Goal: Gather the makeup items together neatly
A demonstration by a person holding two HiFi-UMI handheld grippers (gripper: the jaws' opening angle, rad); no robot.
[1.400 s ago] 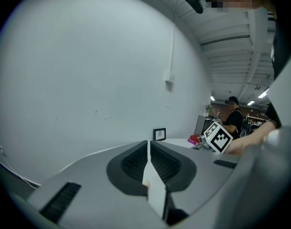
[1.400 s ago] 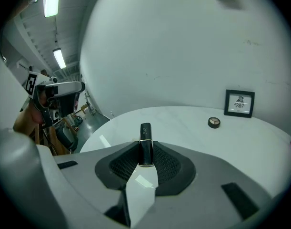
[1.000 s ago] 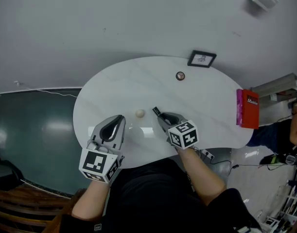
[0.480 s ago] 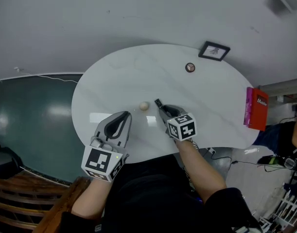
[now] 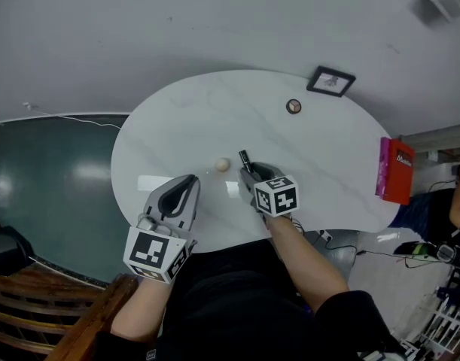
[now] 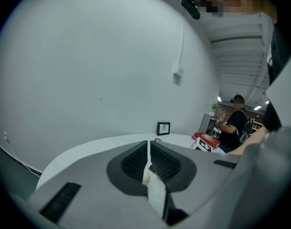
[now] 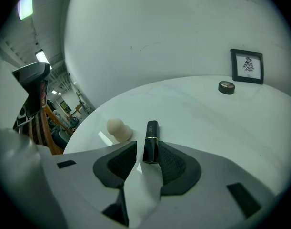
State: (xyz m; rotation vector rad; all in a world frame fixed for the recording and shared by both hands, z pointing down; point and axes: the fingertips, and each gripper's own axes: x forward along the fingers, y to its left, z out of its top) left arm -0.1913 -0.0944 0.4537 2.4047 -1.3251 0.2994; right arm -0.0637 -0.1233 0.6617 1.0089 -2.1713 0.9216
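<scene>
The right claw (image 7: 146, 159) is at the lower centre of the right gripper view with a black lipstick (image 7: 151, 142) between its jaws. The jaws are opening. The tube lies against the right-hand pad, and a gap shows between it and the left-hand pad, so it appears to be let go rather than gripped.

The lipstick's long axis runs straight out along the line of the jaws, up the frame, and its gold-banded cap end sticks out past the tips. A beige makeup sponge (image 7: 118, 129) sits just beside it to the upper left, near the lipstick but apart from it. A small round compact (image 7: 226, 87) lies well apart at the upper right of the counter (image 5: 177, 126).

That far item is probably the next to fetch, and the right claw is the nearer one to it. The left claw (image 5: 186, 189) hovers at the counter's lower left edge with its jaws together and nothing held.
</scene>
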